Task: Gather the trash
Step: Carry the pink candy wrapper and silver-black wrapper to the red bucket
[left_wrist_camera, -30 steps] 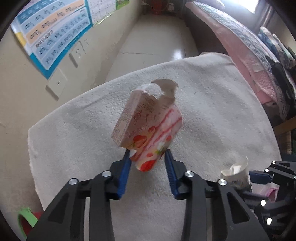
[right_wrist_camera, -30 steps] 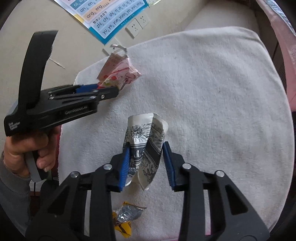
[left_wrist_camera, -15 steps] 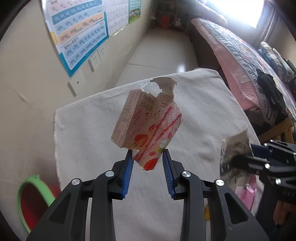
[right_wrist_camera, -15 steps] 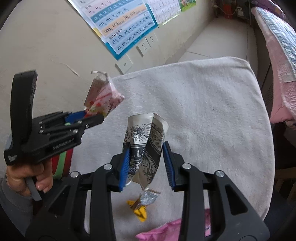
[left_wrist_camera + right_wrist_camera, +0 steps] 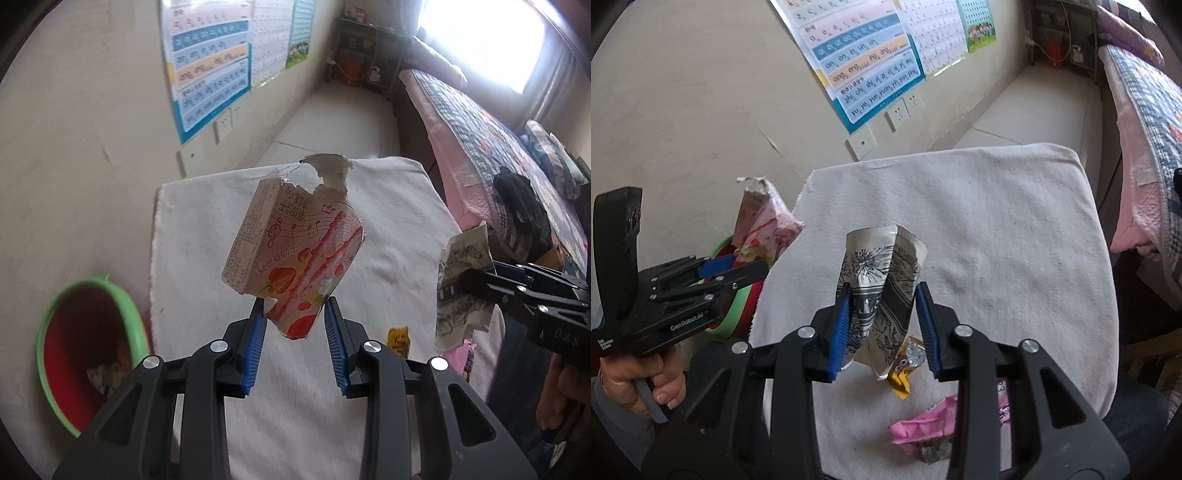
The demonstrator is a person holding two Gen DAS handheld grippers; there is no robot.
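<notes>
Cardboard-light and crushable, the strawberry milk carton [image 5: 295,258] hung clamped in your left hand-held gripper [image 5: 295,334] above the bench [image 5: 399,229]; your right hand-held gripper [image 5: 882,321] pinched the flattened paper cup [image 5: 882,288] low.

"GenRobot.AI" is printed on the left gripper [image 5: 733,267]; pinyin such as "zhi chi shi" and "yu ye yue" is shown on the wall chart [image 5: 866,62].
</notes>
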